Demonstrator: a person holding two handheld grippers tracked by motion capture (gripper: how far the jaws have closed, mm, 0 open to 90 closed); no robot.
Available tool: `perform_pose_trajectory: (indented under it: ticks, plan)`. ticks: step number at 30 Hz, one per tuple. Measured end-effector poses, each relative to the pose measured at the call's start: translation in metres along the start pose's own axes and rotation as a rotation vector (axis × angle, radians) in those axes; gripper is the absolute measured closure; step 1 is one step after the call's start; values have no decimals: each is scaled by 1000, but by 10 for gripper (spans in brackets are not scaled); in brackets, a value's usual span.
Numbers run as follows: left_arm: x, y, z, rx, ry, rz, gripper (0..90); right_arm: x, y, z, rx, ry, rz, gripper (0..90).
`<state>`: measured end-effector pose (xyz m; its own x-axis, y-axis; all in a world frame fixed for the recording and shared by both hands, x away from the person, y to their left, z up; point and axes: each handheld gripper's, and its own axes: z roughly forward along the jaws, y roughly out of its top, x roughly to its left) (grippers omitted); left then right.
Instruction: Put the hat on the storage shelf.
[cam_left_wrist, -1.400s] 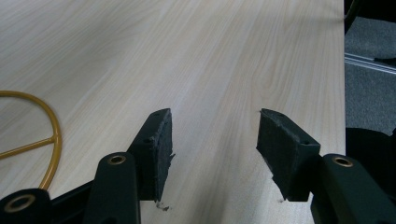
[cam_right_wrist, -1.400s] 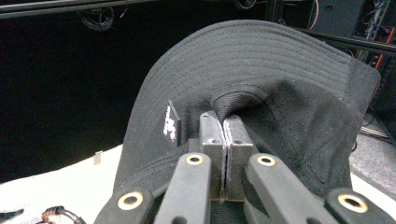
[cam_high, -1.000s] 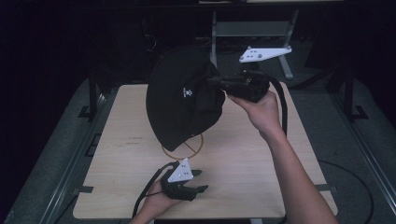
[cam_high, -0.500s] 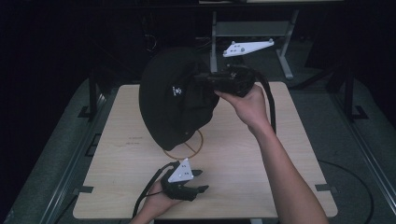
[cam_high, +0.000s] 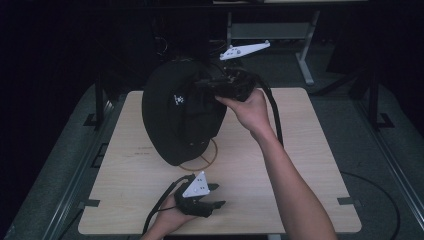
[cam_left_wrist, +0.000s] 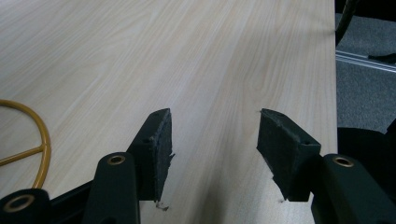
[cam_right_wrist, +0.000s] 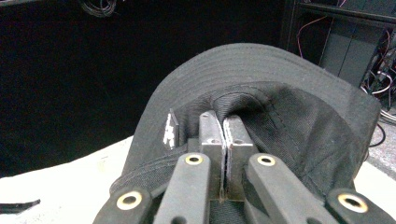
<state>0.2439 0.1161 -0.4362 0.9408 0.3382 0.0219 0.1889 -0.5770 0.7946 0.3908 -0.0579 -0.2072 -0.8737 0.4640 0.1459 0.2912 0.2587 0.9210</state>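
With my right gripper clamped on the black bucket hat, I'd lower it slowly, centred over the yellow ring.

A dim lab: bare wooden table, equipment rack with cables.

Right forearm extended forward, hand raised, its black two-jaw right gripper with jaws pressed together; black two-jaw left gripper low near the table edge, jaws parted.

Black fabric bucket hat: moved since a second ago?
Yes. The black fabric bucket hat, pinched by the right gripper, shifted left across the light wooden table.
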Motion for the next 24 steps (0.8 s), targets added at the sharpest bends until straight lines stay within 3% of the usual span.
perform_pose_trajectory:
  ticks: [10, 24]
  plan:
    - [0, 2, -1, -5, -6, 3, 441, 0, 0, 34, 34, -3, 24, 885]
    - [-2, 2, 2, -5, -16, 17, 441, -2, -5, 66, 30, -3, 64, 857]
